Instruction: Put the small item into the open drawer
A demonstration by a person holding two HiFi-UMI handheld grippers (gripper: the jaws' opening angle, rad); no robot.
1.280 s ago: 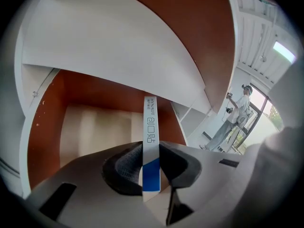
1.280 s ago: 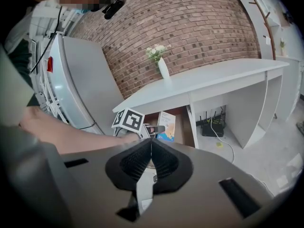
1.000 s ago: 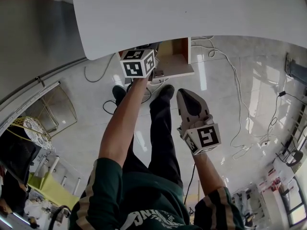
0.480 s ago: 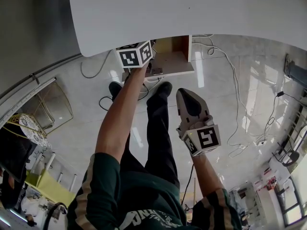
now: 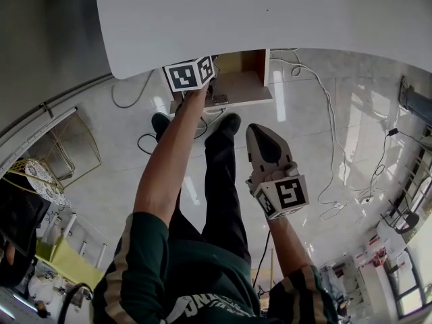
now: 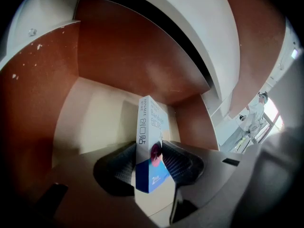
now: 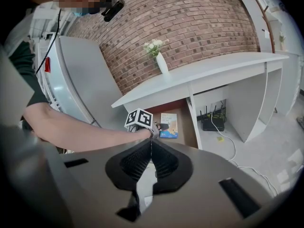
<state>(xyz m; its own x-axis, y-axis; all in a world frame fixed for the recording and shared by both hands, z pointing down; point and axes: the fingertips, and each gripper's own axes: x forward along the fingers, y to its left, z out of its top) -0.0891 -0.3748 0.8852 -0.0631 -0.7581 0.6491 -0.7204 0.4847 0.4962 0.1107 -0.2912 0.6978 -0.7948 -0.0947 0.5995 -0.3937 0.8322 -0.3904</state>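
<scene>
A small white and blue box (image 6: 151,127) stands on edge inside the open wooden drawer (image 6: 95,118), under the white desk. My left gripper (image 6: 150,148) reaches into the drawer with the box between its pads. Its jaws have just been opening, and they no longer squeeze the box. In the head view the left gripper (image 5: 216,98) sits at the drawer (image 5: 246,90) front, under its marker cube. In the right gripper view the box (image 7: 169,125) shows just past the left gripper (image 7: 156,127). My right gripper (image 5: 258,132) hangs back over the floor, shut and empty (image 7: 151,141).
The white desk top (image 5: 270,12) overhangs the drawer. Cables (image 5: 324,113) trail over the glossy floor at the right. A black router (image 7: 212,122) sits under the desk beside the drawer, and a vase of flowers (image 7: 161,63) stands on top. My legs and shoes (image 5: 226,123) are below the drawer.
The left arm has pushed a little further in toward the drawer and lower. The right gripper has stayed where it was.
</scene>
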